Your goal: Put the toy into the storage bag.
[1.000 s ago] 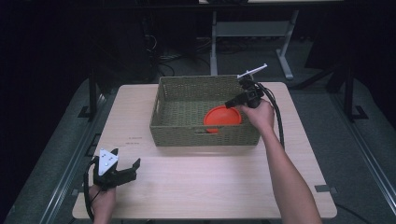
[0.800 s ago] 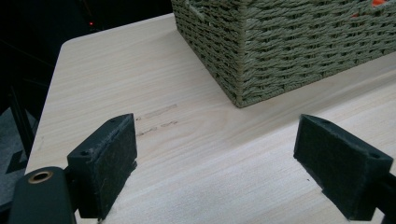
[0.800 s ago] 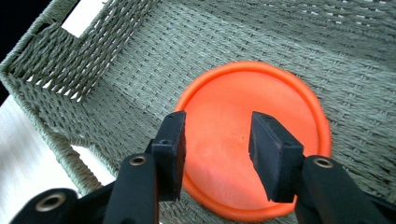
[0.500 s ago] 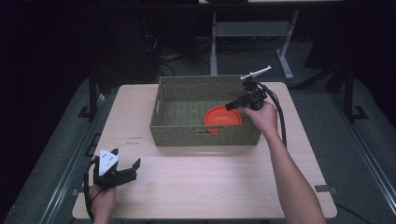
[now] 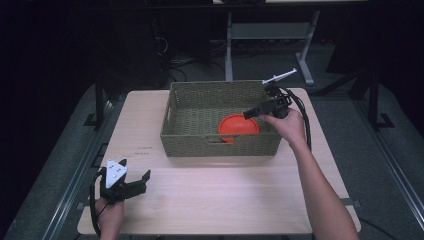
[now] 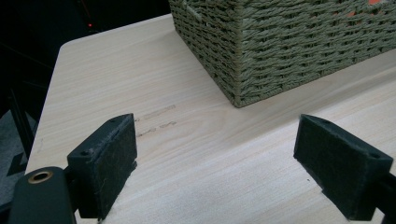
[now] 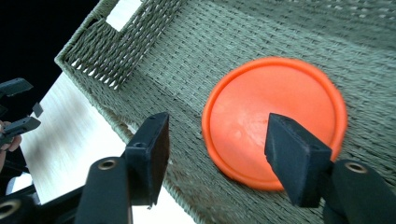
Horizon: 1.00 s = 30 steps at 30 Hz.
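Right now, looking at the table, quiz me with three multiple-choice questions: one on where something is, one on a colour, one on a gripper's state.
1. Where does the disc lie?
A. inside the woven basket
B. on the bare table
C. in the left gripper

2. What colour is the disc?
A. blue
B. orange
C. white

3. How do the right gripper's jaws stand?
A. shut on the disc
B. shut, empty
C. open above the disc

Answers: 1 A, it rests on the basket floor. 2 B, plainly orange in both views. 3 C, a wide gap separates the jaws.

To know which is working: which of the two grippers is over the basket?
The right gripper, open above the orange disc in the basket; the left gripper rests near the table's front corner.
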Each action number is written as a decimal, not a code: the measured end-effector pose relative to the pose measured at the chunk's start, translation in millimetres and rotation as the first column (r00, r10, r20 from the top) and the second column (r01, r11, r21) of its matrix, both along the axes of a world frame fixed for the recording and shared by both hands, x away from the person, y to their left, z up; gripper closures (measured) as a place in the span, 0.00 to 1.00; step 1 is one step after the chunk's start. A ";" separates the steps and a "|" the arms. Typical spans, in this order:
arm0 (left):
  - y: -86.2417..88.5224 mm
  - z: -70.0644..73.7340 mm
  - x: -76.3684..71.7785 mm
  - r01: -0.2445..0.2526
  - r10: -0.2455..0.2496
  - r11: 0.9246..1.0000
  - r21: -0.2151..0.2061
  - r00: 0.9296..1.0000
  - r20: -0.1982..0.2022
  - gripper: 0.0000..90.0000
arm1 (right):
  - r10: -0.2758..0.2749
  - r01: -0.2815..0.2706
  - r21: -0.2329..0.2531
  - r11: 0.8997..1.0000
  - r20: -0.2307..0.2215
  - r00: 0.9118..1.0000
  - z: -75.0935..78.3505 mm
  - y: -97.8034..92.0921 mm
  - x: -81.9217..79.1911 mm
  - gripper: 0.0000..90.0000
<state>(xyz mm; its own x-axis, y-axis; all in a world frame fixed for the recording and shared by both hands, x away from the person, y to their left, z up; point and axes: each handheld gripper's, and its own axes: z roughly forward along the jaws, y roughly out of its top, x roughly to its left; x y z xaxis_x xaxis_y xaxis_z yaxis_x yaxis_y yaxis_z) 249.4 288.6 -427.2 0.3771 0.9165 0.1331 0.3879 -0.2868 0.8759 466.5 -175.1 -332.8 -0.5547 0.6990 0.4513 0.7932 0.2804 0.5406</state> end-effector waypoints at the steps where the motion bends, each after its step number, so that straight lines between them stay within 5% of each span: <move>1: -0.4 -0.3 0.2 0.000 0.000 1.000 -0.001 1.000 0.002 0.14 | 0.002 -0.002 0.008 1.000 0.007 1.000 2.1 -1.5 -2.7 0.43; 12: -0.8 0.2 -0.5 -0.002 0.002 1.000 0.007 1.000 0.001 0.14 | 0.005 -0.006 0.066 0.998 0.017 1.000 10.5 -21.4 -22.3 0.38; 30: -1.4 0.0 -0.2 0.001 -0.001 1.000 0.007 1.000 0.001 0.14 | 0.009 -0.013 0.080 0.997 0.050 0.999 7.6 -43.7 -49.1 0.34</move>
